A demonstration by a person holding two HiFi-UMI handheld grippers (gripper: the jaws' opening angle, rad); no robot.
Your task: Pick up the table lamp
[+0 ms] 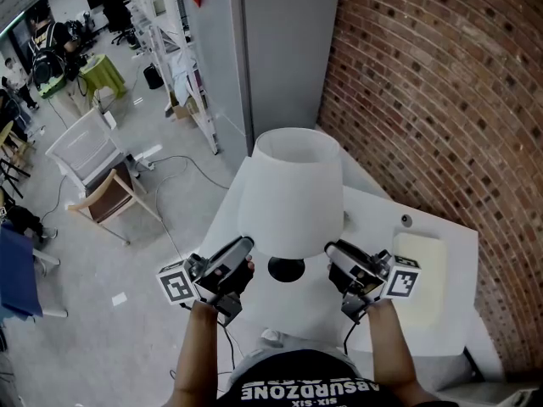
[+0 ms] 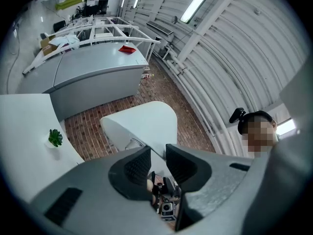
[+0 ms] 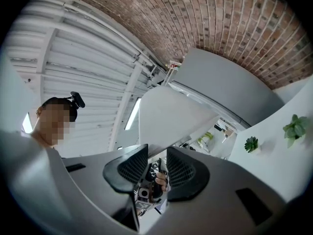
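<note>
- Nearest the lens, the left gripper [image 1: 246,246] and the right gripper [image 1: 333,248] face each other across the lamp. Each one's ribbed black fingers [image 2: 131,169] are closed to a narrow gap on the lower rim of the shade, one on either side.
- The lift looks to be in hand, though the views do not show whether the foot has cleared. The next move calls for both hands rising evenly, because the thin rim could flex or slip.
- The white counter [image 1: 382,214] is smooth and matt, and it runs beside a rough brick wall [image 1: 441,100].
- The lamp [image 1: 293,193] hangs between the grippers over the counter's near part. Its shade is a tall, smooth white cone, wider at the bottom.
- A cream pad [image 1: 422,287], soft-looking with rounded corners, lies to the right.
- The round black base [image 1: 286,269] peeps out beneath the shade.
</note>
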